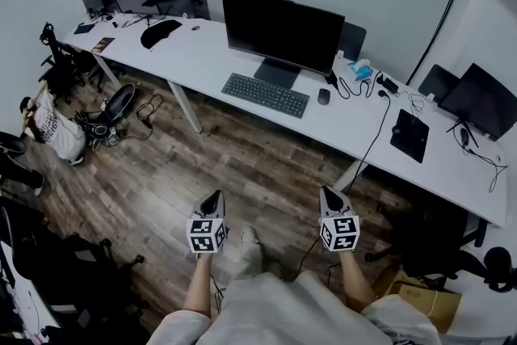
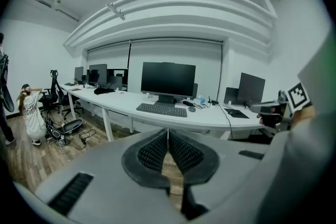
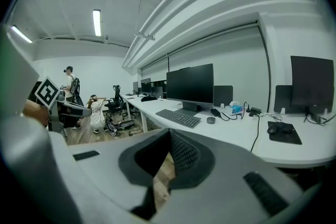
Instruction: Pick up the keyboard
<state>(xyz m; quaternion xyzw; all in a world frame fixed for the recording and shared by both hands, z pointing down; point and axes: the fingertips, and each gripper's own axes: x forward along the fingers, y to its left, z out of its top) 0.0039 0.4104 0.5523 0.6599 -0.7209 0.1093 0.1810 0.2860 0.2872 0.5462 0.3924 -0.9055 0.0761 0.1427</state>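
A long white desk [image 1: 212,59] carries a dark monitor [image 1: 283,31] at 12 o'clock, with a mouse [image 1: 324,96] at its 4 o'clock. A black mouse pad [image 1: 414,141] and a second monitor [image 1: 485,99] sit toward 3 o'clock. At 9 o'clock a person [image 1: 55,132] crouches on the wood floor [image 1: 202,174].

No text, label or number can be read anywhere. The dark print on the crouching person's white shirt [image 1: 56,132] is too small to make out.

The person wears a pale top [image 1: 307,311], pale trousers [image 1: 245,258] and a light shoe [image 1: 250,235], with the forearms bare. The left hand-held gripper [image 1: 213,196] and right hand-held gripper [image 1: 327,193] look alike — smooth grey shells, black ribbed pads [image 2: 155,153], and a white cube [image 1: 207,234] printed with black square markers.
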